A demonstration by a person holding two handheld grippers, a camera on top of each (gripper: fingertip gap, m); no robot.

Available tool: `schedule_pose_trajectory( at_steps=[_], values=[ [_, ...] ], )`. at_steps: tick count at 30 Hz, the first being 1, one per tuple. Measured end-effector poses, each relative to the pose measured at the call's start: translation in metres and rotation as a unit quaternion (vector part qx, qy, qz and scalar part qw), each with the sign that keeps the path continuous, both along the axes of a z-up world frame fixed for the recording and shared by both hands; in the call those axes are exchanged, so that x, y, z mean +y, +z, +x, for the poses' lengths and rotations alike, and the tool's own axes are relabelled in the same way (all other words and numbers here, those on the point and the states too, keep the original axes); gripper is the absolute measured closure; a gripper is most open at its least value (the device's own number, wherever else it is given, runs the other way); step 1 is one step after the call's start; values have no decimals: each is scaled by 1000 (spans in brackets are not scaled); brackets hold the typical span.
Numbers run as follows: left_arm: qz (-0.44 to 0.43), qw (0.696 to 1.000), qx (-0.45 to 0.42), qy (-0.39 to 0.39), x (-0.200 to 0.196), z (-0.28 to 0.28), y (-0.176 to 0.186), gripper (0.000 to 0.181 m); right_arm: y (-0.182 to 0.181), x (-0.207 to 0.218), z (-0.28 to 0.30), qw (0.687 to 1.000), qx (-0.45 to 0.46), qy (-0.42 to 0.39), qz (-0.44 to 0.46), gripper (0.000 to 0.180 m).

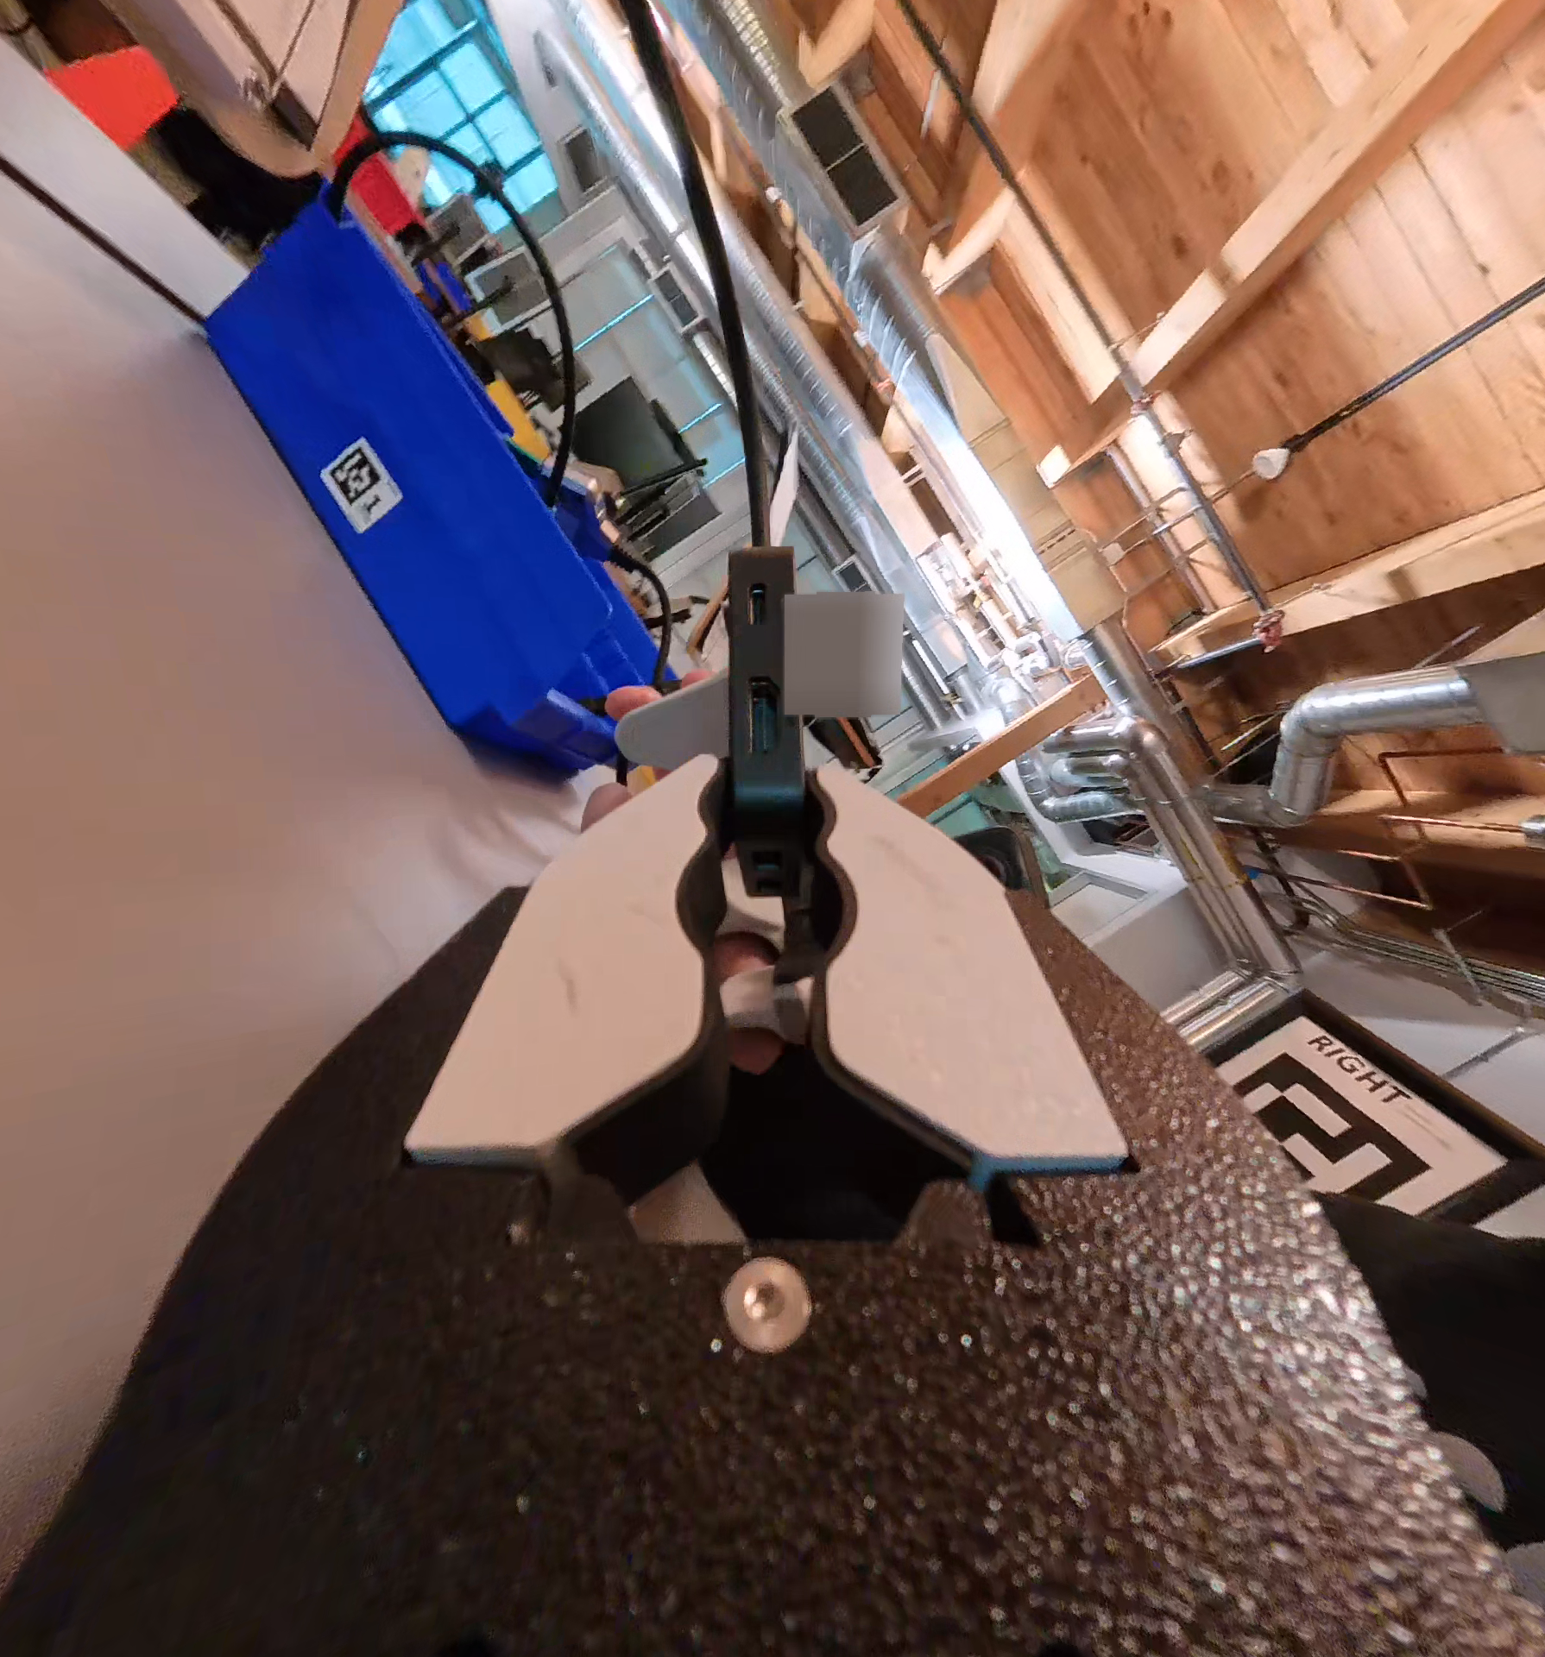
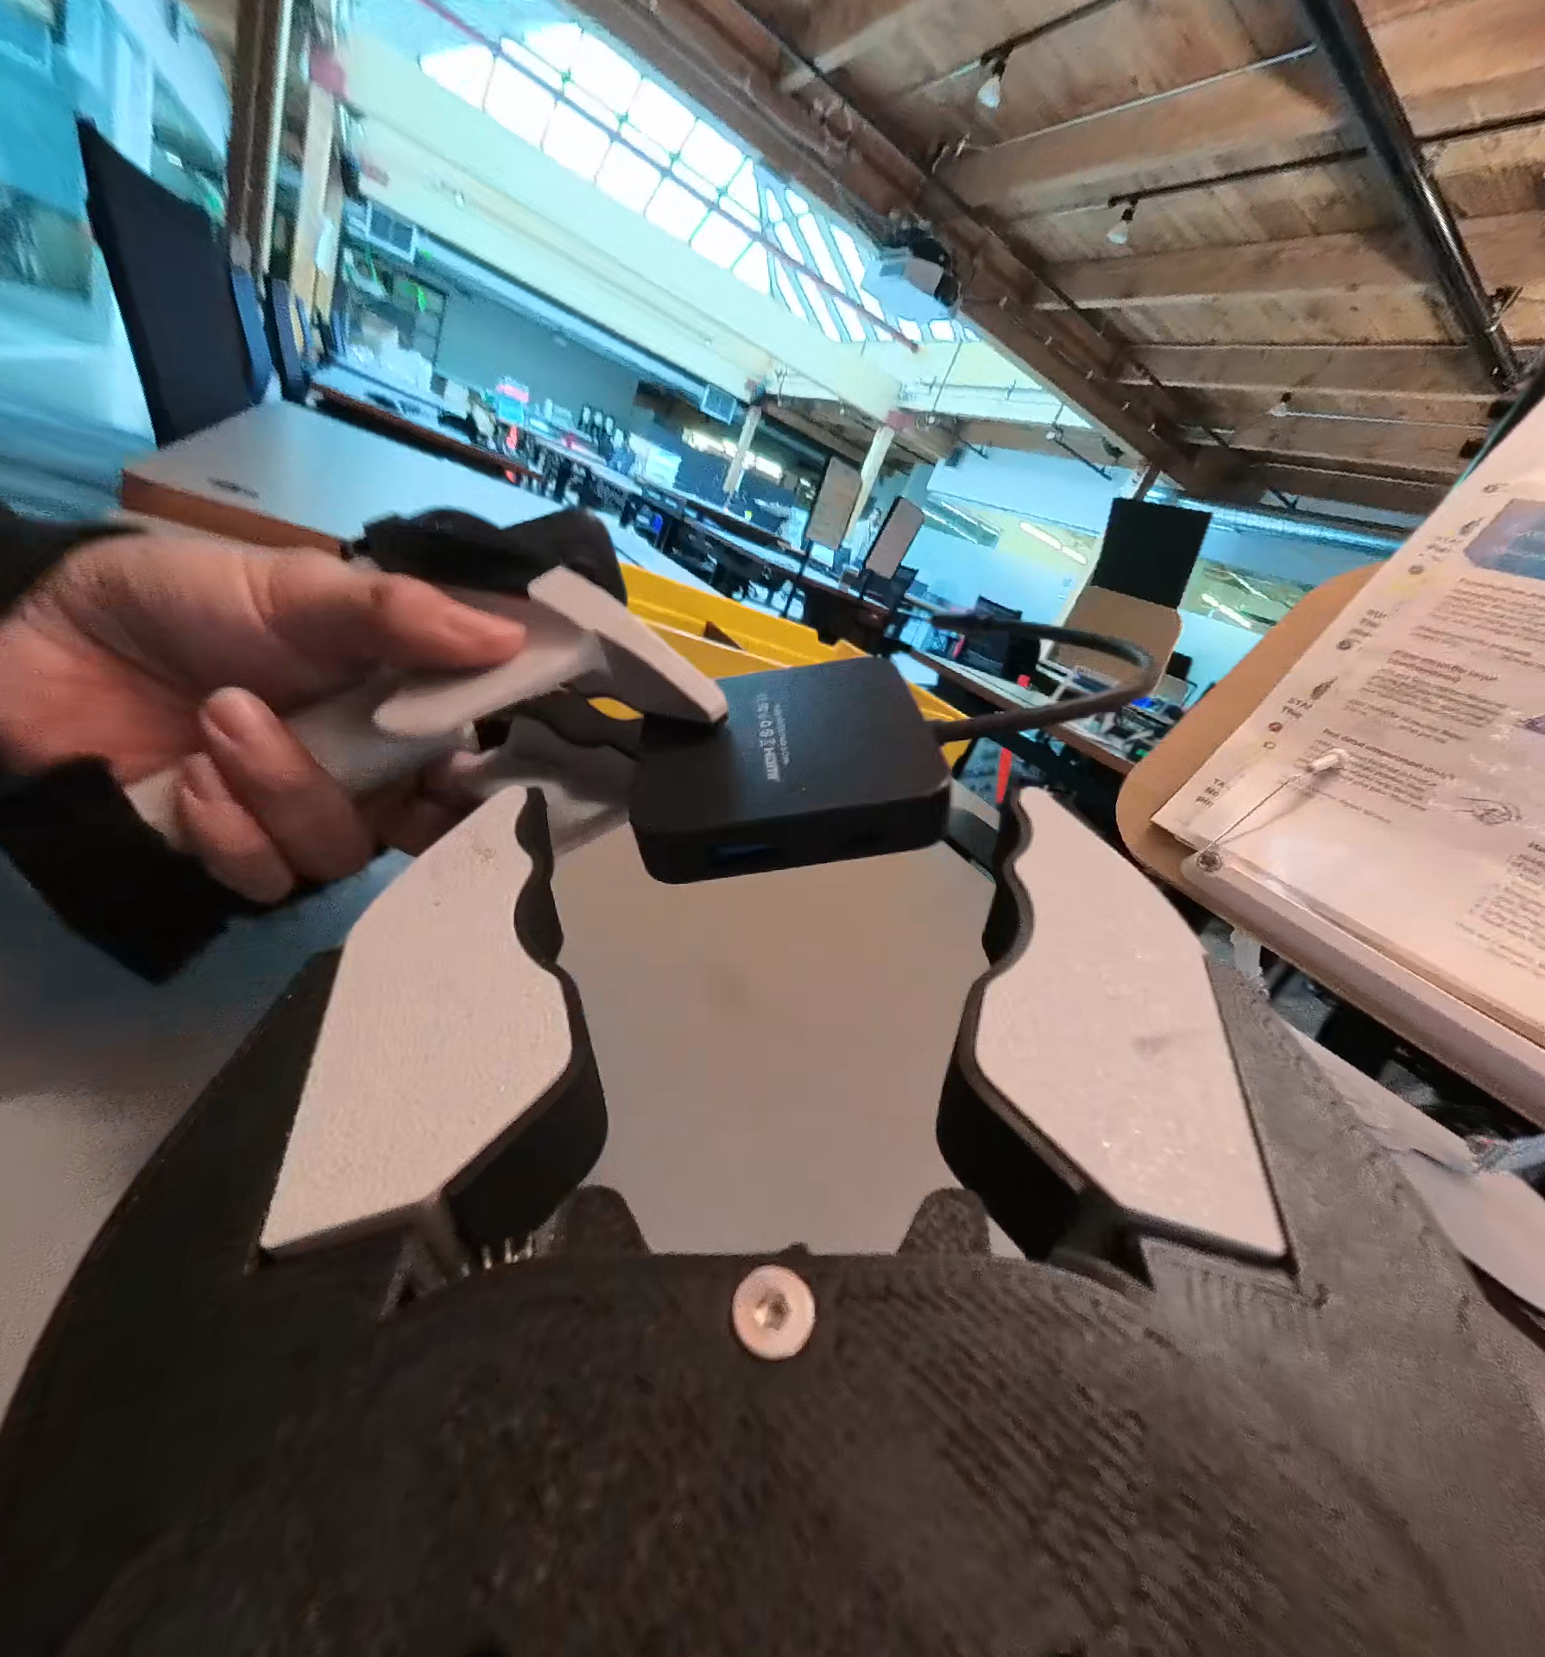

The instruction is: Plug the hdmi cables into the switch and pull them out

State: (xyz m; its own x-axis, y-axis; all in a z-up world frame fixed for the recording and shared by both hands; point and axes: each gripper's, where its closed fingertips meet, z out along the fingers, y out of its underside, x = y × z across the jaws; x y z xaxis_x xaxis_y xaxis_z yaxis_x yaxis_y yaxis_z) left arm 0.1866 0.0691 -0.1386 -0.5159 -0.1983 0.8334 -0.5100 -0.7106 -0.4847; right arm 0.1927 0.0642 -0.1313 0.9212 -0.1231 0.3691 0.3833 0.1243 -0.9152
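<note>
The switch (image 1: 762, 717) is a flat black box. My left gripper (image 1: 762, 776) is shut on its near end and holds it edge-on in the air, with its side ports showing. The switch's own black lead (image 1: 715, 269) runs up from its far end. In the right wrist view the switch (image 2: 796, 762) is held level by the left gripper (image 2: 661, 753), which a hand (image 2: 213, 672) holds from the left. My right gripper (image 2: 769, 807) is open and empty, its fingertips on either side of the switch's near edge. I see no HDMI plug in either gripper.
A blue bin (image 1: 410, 502) stands on the white table (image 1: 123, 717) at the left, with black cables (image 1: 563, 314) looping out of it. A yellow bin (image 2: 751, 628) sits behind the switch. A slanted board with printed sheets (image 2: 1379, 762) stands close at the right.
</note>
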Motion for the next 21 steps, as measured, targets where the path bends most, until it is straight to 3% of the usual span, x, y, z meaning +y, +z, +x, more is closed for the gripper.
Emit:
schedule_pose_trajectory(
  at_steps=[4, 7, 14, 18, 21],
  values=[
    [38, 999, 13, 9, -12, -3, 1, 167, -1, -2, 2, 1000, 4, -7, 15, 90],
    [57, 998, 10, 25, -14, -4, 2, 167, 2, -7, 2, 999, 14, 6, 28, 108],
    [69, 995, 25, 64, -16, -4, 0, 167, -5, -7, 3, 998, 50, 36, 29, 108],
    [107, 992, 1, 70, -23, -8, 4, 158, -2, -12, -2, 981, 161, 103, 22, 108],
    [190, 979, -28, 65, -26, -11, 7, 149, 8, -17, -2, 962, 225, 145, 47, 108]
  ],
)
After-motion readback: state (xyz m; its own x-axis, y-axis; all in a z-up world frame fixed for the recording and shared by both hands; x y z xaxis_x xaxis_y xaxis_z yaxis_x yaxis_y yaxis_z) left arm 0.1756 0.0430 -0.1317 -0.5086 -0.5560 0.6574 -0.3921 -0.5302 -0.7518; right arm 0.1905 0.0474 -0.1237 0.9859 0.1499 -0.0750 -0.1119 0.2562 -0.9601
